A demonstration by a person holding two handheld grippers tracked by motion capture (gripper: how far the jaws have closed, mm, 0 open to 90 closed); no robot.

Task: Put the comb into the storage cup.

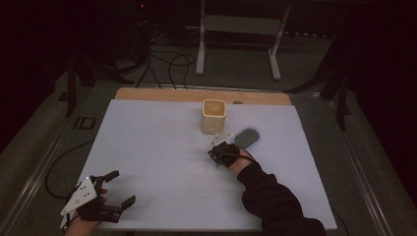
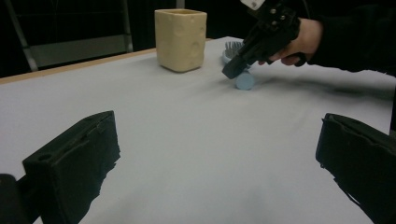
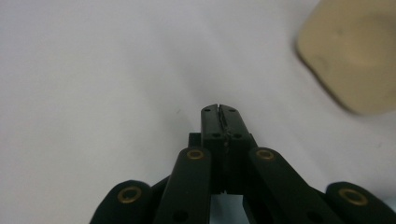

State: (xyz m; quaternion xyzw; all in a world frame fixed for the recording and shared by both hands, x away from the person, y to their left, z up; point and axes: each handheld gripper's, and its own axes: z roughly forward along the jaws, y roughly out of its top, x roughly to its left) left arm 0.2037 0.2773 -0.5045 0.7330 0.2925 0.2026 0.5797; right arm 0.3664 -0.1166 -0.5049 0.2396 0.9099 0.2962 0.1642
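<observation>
Just under the right tool (image 1: 216, 152), whose jaws are pressed together on nothing, lies a blue hairbrush (image 1: 247, 138), its handle end touching the tool's tip. Beyond stands a cream cup (image 1: 213, 116). The left tool (image 1: 122, 188) rests wide open, far away on the white counter (image 1: 162, 162).

A matt white sheet (image 1: 162, 162) covers the wooden desk (image 1: 162, 94). The cream square cup (image 2: 181, 39) looks smooth, dimpled ceramic; the pale-blue plastic hairbrush (image 1: 247, 137) has grey bristles.
</observation>
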